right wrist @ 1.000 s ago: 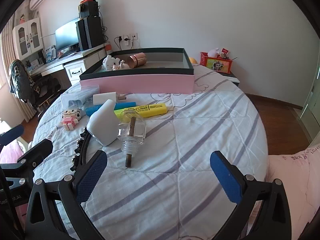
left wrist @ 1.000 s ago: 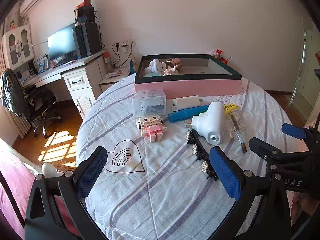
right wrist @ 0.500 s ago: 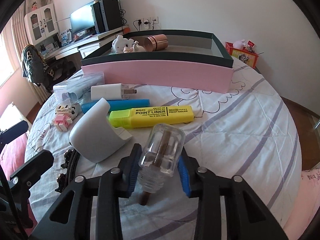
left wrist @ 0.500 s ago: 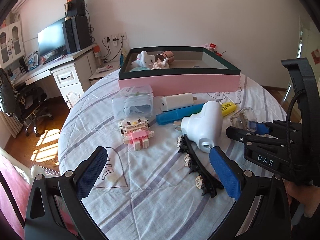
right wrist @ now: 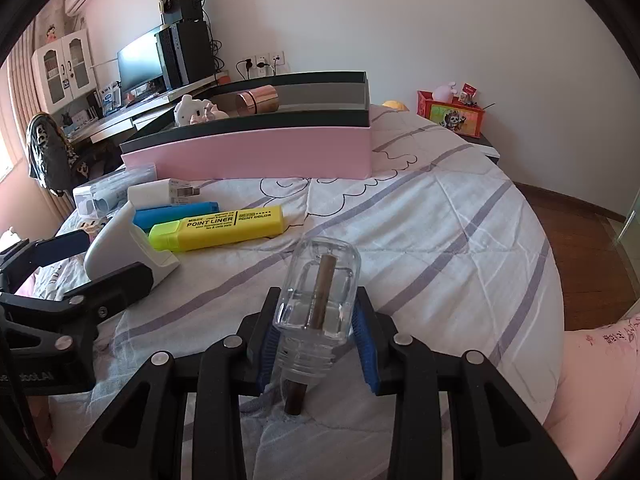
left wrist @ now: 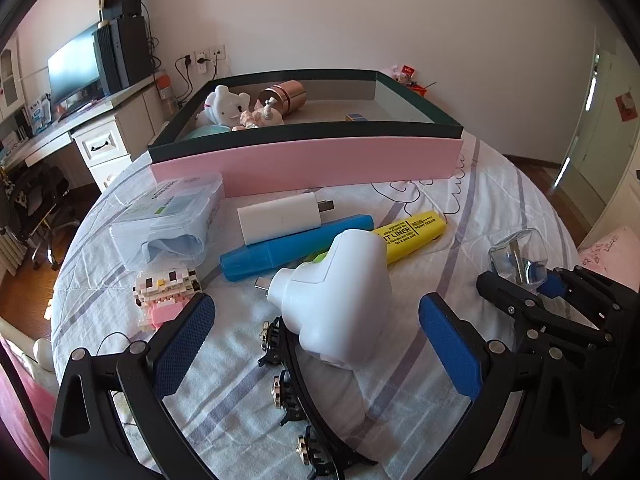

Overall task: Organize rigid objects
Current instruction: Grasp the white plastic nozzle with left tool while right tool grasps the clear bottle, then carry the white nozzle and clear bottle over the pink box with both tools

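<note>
My right gripper [right wrist: 316,340] is shut on a clear plastic bottle [right wrist: 320,284] with a brown stick inside, held just above the bedspread; it also shows at the right of the left wrist view, bottle [left wrist: 518,258]. My left gripper [left wrist: 316,340] stands open, its blue pads on either side of a white curved plastic piece [left wrist: 340,292] without touching it. A black toothed hair band [left wrist: 296,396] lies under that piece. Behind it lie a yellow highlighter [right wrist: 218,228], a blue marker [left wrist: 296,246] and a white charger [left wrist: 280,218].
A pink box with a dark rim [left wrist: 308,160] stands at the back, holding a white toy and a copper jar [left wrist: 282,96]. A clear lidded box [left wrist: 172,216] and a small block figure [left wrist: 164,288] lie at the left. A desk with a monitor is beyond.
My right gripper went from wide open to shut on the clear bottle and pushed forward. My left gripper moved forward and down until its pads flank the white piece.
</note>
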Motion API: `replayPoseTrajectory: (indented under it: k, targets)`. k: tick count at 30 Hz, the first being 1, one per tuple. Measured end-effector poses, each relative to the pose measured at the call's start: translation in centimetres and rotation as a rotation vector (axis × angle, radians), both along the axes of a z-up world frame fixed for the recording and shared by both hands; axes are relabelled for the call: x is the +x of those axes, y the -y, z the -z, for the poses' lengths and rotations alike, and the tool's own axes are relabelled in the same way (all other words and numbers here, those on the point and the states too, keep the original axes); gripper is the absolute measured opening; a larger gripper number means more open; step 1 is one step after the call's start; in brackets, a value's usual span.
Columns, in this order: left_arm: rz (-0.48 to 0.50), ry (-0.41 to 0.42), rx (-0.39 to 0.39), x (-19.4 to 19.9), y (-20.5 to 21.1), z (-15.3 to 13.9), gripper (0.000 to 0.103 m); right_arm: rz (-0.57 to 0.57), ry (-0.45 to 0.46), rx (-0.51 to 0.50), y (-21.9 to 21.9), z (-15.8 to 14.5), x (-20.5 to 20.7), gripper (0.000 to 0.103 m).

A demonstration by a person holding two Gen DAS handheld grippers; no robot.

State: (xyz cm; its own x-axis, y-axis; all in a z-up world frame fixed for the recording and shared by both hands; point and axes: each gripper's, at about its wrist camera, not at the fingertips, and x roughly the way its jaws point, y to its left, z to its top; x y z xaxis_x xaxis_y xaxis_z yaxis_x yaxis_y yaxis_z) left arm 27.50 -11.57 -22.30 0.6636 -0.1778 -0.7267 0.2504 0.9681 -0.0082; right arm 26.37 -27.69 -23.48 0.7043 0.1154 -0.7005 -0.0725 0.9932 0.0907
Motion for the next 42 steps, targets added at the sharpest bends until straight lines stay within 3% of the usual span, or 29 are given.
replayPoseTrajectory:
  k: [3, 5, 9, 11, 19, 20, 29, 42]
  targets:
    - [-0.012, -0.028, 0.031, 0.9, 0.5, 1.0, 0.096, -0.004, 0.003, 0.029, 0.4, 0.1, 0.0, 0.035]
    - [0.006, -0.062, 0.016, 1.3, 0.4, 1.5, 0.076, -0.005, 0.006, 0.035, 0.4, 0.1, 0.0, 0.035]
    - [0.023, -0.039, -0.015, 0.8, 0.2, 1.3, 0.073, -0.008, 0.009, 0.042, 0.5, 0.2, -0.2, 0.035]
    - [0.031, -0.02, -0.049, 0.5, -0.2, 0.9, 0.065, -0.008, 0.011, 0.043, 0.5, 0.1, -0.2, 0.035]
    - [0.035, 0.033, -0.093, -1.1, -1.6, -0.4, 0.063, 0.001, 0.03, 0.048, 0.6, 0.0, -0.6, 0.034]
    - [0.042, 0.033, -0.1, -1.3, -1.8, -0.6, 0.055, 0.003, 0.033, 0.051, 0.6, 0.0, -0.7, 0.034]
    - [0.038, 0.079, -0.141, -3.1, -3.8, -2.2, 0.055, -0.035, 0.069, 0.089, -1.1, -1.8, -1.9, 0.032]
    - [-0.006, 0.336, -0.126, -8.4, -5.9, -9.8, 0.055, -0.114, 0.273, 0.09, -5.5, -9.9, -6.3, 0.032]
